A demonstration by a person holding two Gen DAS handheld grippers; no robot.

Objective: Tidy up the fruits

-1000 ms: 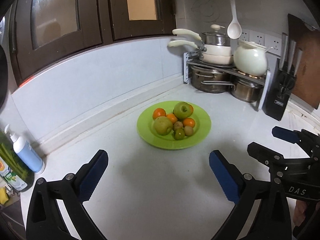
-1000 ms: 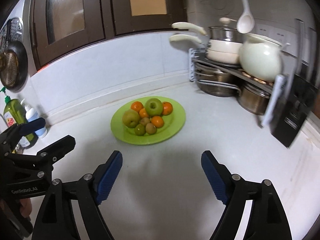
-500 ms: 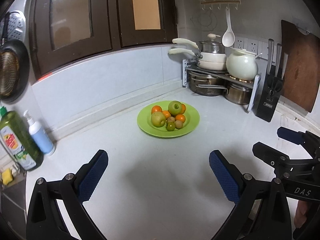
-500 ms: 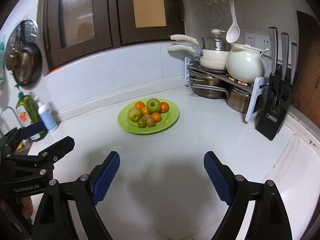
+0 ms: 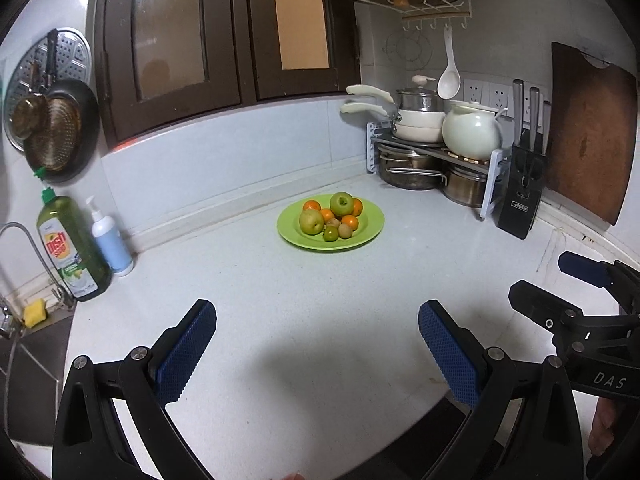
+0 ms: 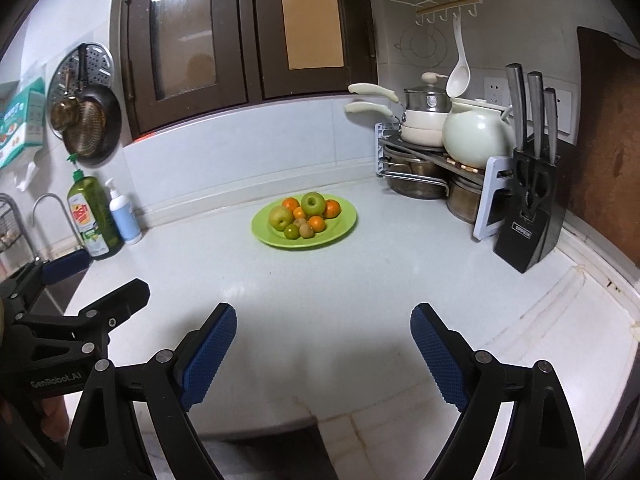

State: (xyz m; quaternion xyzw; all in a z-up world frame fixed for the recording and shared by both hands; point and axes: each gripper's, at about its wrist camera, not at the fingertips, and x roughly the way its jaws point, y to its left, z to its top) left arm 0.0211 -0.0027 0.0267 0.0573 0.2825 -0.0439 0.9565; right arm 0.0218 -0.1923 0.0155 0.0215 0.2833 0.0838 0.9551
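A green plate (image 5: 370, 227) (image 6: 344, 224) sits on the white counter near the back wall. It holds a green apple (image 5: 341, 203) (image 6: 313, 203), a yellow-green pear (image 5: 311, 222) (image 6: 280, 218), several oranges (image 5: 311, 205), kiwis and a small green fruit (image 5: 331, 234). My left gripper (image 5: 318, 342) is open and empty, far in front of the plate near the counter's front edge. My right gripper (image 6: 324, 344) is open and empty, also far back. Each gripper shows at the side of the other's view.
A pot rack (image 5: 432, 160) with pans, pots and a white kettle (image 5: 472, 132) stands at the back right, a knife block (image 5: 522, 200) and a wooden board (image 5: 588, 132) beside it. Dish soap (image 5: 72, 248), a pump bottle (image 5: 110, 240) and a tap (image 5: 16, 240) stand left.
Both grippers have pulled back from the plate toward the counter's front edge, so the plate looks smaller and farther. Both stay open and empty.
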